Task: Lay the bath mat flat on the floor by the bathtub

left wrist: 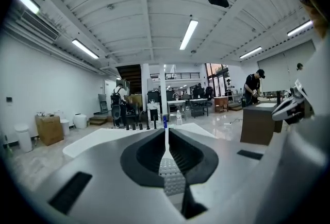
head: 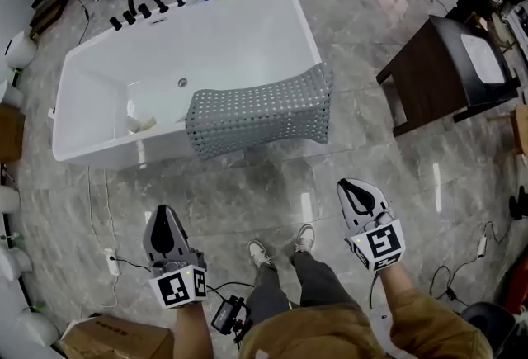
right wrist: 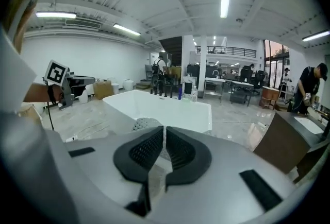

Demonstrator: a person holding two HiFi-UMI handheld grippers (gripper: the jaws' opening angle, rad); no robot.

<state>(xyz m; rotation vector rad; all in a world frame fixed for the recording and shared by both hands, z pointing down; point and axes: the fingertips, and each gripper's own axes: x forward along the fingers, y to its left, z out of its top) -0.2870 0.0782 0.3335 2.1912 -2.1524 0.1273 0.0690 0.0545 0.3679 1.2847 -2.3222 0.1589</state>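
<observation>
Grey and perforated, the bath mat (head: 260, 111) hangs draped over the near rim of the white bathtub (head: 107, 85), part inside the tub and part down its outer wall; none of it lies on the floor (head: 247, 192). Your left tongs (head: 162, 213) and right tongs (head: 351, 184) are both pressed shut with nothing between them, held low in front of you and well apart from the mat. In my judgement the task has not begun in earnest: the step in hand is the approach and first grasp. The next move calls for you to open both tongs, reach forward to the hanging edge of the mat, take it near its two lower corners, lift it clear of the rim and draw it back toward you, then spread it flat. Note the edges: the tub rim could catch the mat as it comes off, so lift before you pull. Open room is adequate, as the floor between your shoes (head: 260, 252) and the tub wall is bare and wide enough for the mat. On your right a dark cabinet (head: 429, 77) stands near the tub's corner; keep the right tongs inside it. On your left a cable (head: 99, 209) and power strip (head: 111, 262) lie on the floor; lay the mat short of them.
</observation>
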